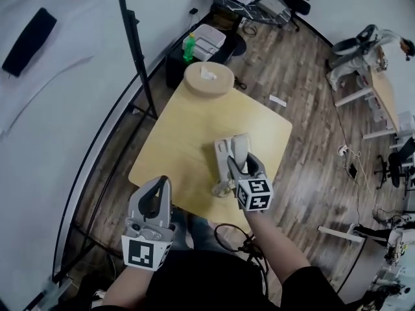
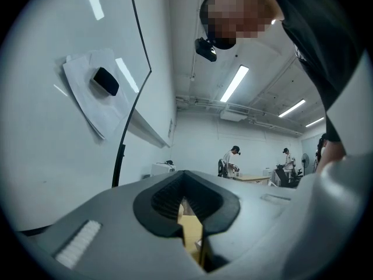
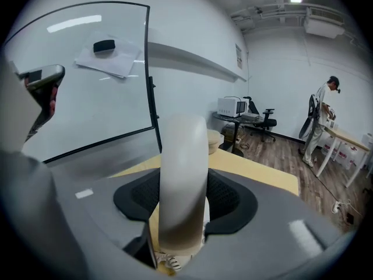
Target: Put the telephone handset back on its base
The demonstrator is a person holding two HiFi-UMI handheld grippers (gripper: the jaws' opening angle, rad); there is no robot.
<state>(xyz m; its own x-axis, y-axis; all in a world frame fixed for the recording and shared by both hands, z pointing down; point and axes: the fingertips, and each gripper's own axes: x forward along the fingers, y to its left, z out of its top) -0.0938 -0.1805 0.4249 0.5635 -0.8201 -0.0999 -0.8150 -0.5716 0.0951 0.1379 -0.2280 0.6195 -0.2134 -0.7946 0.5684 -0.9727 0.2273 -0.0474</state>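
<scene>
The pale grey telephone handset [image 1: 240,148] is held in my right gripper [image 1: 238,166], which is shut on it above the light wooden table [image 1: 181,141]. In the right gripper view the handset [image 3: 182,174] stands upright between the dark pads, and a coiled cord [image 3: 166,262] hangs below it. The grey phone base [image 1: 222,164] lies on the table just left of the handset, partly hidden by the gripper. My left gripper [image 1: 161,185] hovers at the table's near left edge, shut on nothing. Its closed jaws fill the left gripper view [image 2: 189,210].
A round beige block [image 1: 208,78] with a white scrap on top sits at the table's far end. Behind it are a green bottle [image 1: 189,46] and a white box [image 1: 209,40]. A black stand pole [image 1: 138,54] rises at the left. Cables [image 1: 241,240] lie on the floor near my feet.
</scene>
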